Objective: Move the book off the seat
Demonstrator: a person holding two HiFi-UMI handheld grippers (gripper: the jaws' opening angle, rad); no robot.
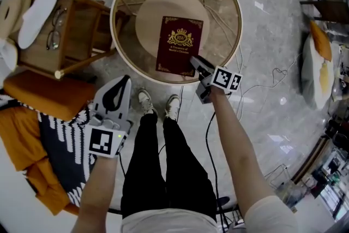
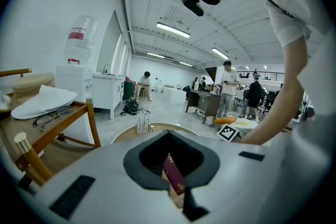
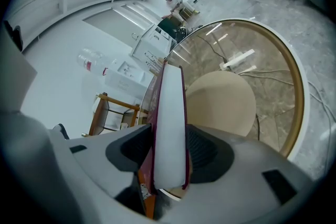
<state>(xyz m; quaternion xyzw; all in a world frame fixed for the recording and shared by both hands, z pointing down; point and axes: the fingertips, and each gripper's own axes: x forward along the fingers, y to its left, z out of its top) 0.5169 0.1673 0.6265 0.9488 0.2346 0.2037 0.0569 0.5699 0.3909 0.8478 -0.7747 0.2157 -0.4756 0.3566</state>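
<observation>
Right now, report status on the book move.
Right hand-held gripper shut on book's corner; book not yet clear of seat. Left hand-held gripper shut, empty. Table rim rings the seat.

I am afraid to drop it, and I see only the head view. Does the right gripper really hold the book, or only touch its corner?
Observer: It holds it. In the right gripper view the book stands edge-on between the jaws of the right gripper, one cover against each jaw.
Operator: Does it lie flat on the seat?
Observer: It seems not. The left gripper view shows it steeply slanted; whether a corner touches the seat I cannot tell.
Operator: Is anybody close in front?
Observer: No; people stand only far off, by desks at the back of the room.
</observation>
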